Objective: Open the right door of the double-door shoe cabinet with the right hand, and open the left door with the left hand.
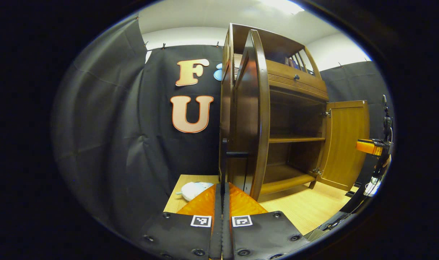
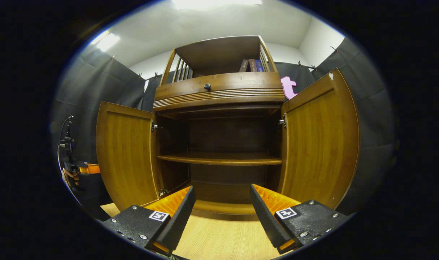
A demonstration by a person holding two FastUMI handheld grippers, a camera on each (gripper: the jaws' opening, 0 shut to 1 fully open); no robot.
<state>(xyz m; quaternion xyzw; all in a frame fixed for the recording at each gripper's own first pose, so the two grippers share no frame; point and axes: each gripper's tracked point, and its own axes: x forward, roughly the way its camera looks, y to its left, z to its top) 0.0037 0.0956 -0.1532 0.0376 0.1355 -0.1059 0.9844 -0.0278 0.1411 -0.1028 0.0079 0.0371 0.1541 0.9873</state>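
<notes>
The tall brown wooden shoe cabinet [image 2: 219, 108] stood on the light wooden table [image 2: 223, 238], and both of its doors were open.

In the right gripper view, the left door [image 2: 125, 159] was swung out to one side and the right door [image 2: 320, 144] to the other. Between them you could see the dark inside of the cabinet with one wooden shelf [image 2: 219, 158] across the middle. Above the doors was a drawer with a small round black knob [image 2: 207, 86]. A few books [image 2: 252, 65] stood at the top of the cabinet. The right tongs [image 2: 221, 206] were released, with a wide gap between the two fingers and nothing in them. They hung in front of the open cabinet, above the table.

In the left gripper view, the left door [image 1: 253, 119] was seen edge-on, very near the camera. Its thin black handle [image 1: 235, 154] stuck out from the door. The left tongs [image 1: 222, 187] were clenched tight, the two fingers pressed together. Their tips were right at the bottom of the handle, but I could not tell if they were grasping it. A soft white thing [image 1: 192, 189] lay on the table beside the cabinet. The right door [image 1: 346, 141] stood open on the far side.
</notes>
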